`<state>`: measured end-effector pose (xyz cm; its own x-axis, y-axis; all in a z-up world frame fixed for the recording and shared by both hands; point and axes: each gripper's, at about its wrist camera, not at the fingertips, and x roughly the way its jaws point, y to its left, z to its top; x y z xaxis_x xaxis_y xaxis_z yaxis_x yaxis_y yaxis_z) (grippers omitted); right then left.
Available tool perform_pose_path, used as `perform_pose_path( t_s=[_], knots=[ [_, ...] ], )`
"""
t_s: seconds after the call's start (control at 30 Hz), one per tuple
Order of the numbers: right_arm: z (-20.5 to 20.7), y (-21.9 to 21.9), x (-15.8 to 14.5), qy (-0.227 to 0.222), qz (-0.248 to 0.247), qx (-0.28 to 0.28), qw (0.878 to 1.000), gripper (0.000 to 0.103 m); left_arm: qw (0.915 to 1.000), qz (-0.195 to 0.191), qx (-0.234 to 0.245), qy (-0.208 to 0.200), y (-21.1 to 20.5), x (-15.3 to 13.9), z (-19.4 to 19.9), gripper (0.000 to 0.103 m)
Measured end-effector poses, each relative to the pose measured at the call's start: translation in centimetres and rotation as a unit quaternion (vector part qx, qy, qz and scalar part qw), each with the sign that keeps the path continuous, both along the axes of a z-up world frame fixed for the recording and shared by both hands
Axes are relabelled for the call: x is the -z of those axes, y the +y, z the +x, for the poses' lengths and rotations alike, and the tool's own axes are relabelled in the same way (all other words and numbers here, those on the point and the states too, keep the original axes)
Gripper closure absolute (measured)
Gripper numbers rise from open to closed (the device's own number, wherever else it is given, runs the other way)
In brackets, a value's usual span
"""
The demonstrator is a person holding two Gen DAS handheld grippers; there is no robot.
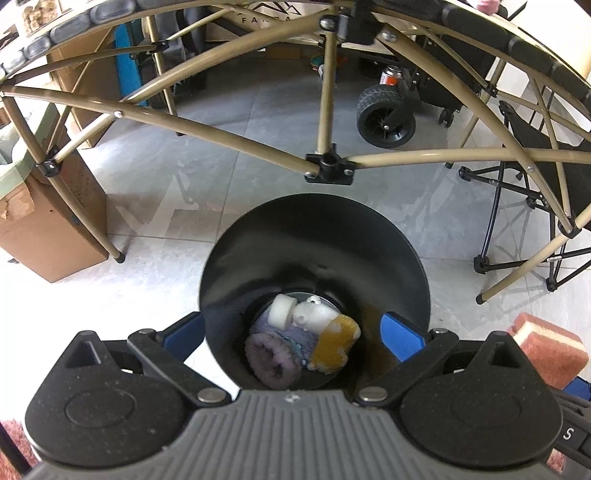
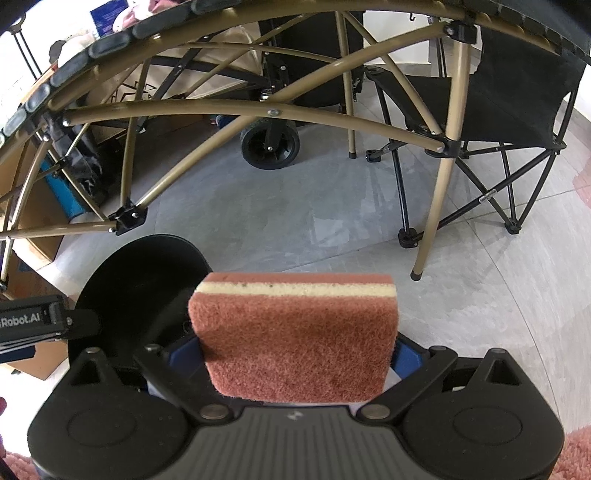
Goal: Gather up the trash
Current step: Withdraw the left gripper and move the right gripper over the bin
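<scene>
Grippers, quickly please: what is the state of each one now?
Left gripper: closed on the black bin, fingers on either side of it.
Right gripper: closed on the pink sponge.

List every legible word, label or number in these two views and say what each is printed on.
"Robot.AI": on the side of the left gripper, right wrist view; any letters before it are cut off.
"FA...": partial lettering on the cardboard box behind the table frame; the rest is hidden.
"S": on a dark part at the left wrist view's lower right edge.
Orange can label: too small to read.
</scene>
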<state>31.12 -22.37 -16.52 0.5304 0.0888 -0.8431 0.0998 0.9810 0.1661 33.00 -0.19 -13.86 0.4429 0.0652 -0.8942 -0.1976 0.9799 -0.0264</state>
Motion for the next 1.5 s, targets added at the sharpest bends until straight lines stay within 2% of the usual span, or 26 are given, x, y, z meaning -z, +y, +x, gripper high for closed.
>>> perform_pose_path(
  t_s=[0.6, 1.07, 1.5],
  knots=[
    [0.4, 3.8, -0.9, -0.012, -0.012, -0.035, 0.999, 0.004, 0.9993, -0.013, -0.034, -0.009, 4.6, -1.1, -1.6, 0.0],
    [0.7, 8.8, -1.8, -0.022, -0.019, -0.077, 0.997, 0.004, 0.9969, -0.022, -0.074, -0.016, 9.6, -1.4, -3.7, 0.0],
    [1.4, 14.2, -1.4, -0.017, -0.03, -0.12, 0.992, 0.004, 0.9919, -0.032, -0.122, -0.016, 14.7, -1.3, -5.6, 0.0]
  ],
)
